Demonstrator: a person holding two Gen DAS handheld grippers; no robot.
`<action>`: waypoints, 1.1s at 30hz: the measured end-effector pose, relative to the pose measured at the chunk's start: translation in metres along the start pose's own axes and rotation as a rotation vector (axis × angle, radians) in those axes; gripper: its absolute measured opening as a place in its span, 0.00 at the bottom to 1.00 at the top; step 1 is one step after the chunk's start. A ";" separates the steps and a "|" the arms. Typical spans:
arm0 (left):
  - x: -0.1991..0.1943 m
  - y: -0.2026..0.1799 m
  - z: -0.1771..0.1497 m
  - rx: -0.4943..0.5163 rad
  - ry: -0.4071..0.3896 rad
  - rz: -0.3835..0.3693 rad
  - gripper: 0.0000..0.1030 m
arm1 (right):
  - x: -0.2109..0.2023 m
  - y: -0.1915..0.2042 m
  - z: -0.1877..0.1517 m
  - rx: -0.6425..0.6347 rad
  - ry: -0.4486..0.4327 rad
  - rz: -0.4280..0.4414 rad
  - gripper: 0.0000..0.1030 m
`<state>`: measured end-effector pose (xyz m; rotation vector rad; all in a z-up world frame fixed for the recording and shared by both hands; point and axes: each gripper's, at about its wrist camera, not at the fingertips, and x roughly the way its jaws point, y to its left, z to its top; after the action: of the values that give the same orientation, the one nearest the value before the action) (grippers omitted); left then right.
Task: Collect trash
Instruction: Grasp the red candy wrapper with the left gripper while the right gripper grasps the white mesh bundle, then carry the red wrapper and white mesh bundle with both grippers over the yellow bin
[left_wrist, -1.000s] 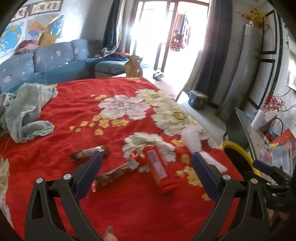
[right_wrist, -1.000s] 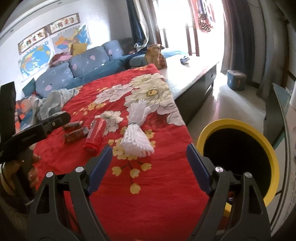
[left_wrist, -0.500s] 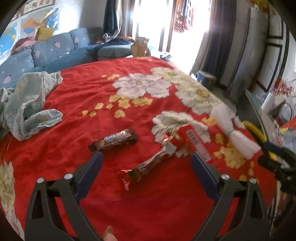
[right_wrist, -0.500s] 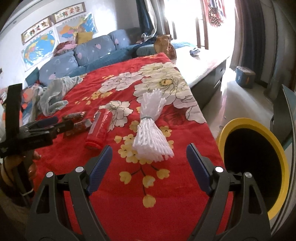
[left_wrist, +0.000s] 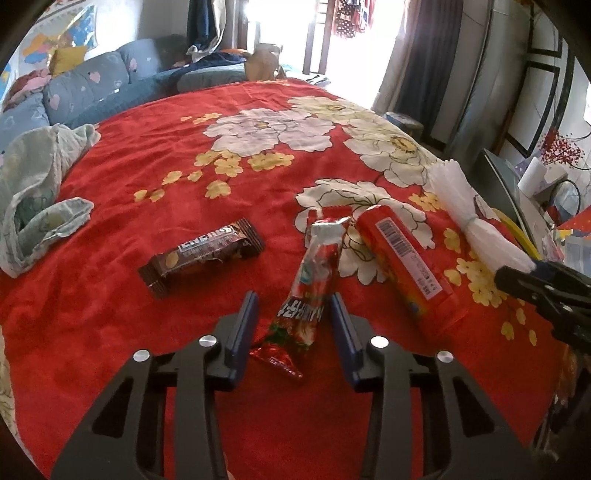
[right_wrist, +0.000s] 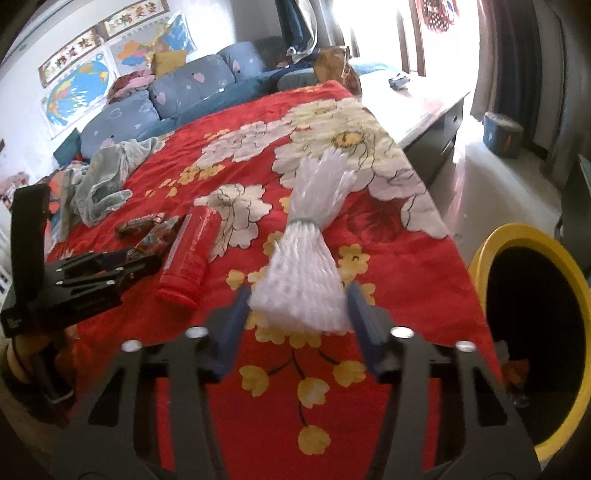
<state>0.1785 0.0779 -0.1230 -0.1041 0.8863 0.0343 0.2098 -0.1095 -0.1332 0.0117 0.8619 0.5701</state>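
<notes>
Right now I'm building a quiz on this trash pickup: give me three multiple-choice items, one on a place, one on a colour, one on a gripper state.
1. Where does the bin stand?
A beside the bed's edge
B on the sofa
C on the bed

2. What colour is its rim?
A blue
B yellow
C green

3. How is the left gripper?
A shut on the tube
B open around the red foil wrapper
C out of view

Answers: 1 A, it stands beside the red blanket; 2 B, the rim is yellow; 3 B, gaps show beside the wrapper.
</notes>
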 end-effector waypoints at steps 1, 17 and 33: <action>0.000 0.000 0.000 0.001 0.001 -0.003 0.32 | 0.001 0.000 -0.001 0.000 0.004 -0.002 0.27; -0.022 -0.006 -0.002 -0.032 -0.067 -0.064 0.12 | -0.026 -0.005 -0.014 -0.021 -0.035 0.029 0.11; -0.062 -0.050 0.011 0.010 -0.152 -0.171 0.12 | -0.061 -0.029 -0.008 0.021 -0.107 0.006 0.11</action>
<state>0.1514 0.0301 -0.0648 -0.1653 0.7231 -0.1209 0.1866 -0.1652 -0.1017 0.0637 0.7643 0.5610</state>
